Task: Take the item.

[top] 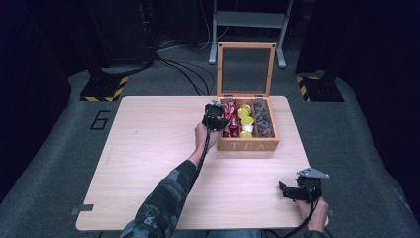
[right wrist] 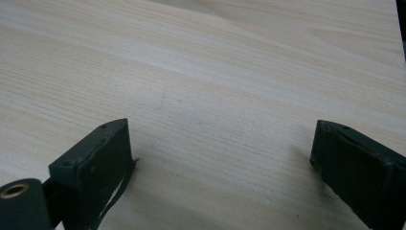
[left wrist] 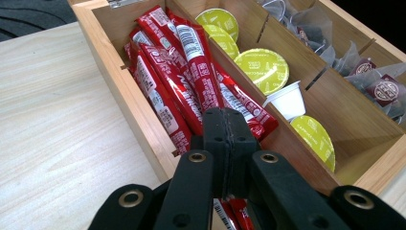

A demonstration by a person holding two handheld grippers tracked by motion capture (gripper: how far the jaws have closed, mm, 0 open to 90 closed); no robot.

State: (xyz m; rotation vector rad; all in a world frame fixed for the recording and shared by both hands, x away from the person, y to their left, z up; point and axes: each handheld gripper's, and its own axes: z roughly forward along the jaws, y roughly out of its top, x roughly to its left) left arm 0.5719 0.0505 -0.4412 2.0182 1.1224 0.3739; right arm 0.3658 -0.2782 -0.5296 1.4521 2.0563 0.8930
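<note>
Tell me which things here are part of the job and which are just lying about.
In the job: left gripper, shut on a red sachet; tea box.
Lying about: green capsules, white cup, tea bags, right gripper open over bare table.

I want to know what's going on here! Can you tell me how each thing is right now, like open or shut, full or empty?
Tea box: lid up, open.
Red sachets: stacked in the box's left compartment.
Green-lidded capsules: in the middle compartment, tilted.
Tea bags: in the right compartment.
Left gripper: jaws shut, over the red sachets; whether it pinches one is unclear.
Right gripper: jaws open, nothing between, on the table.
</note>
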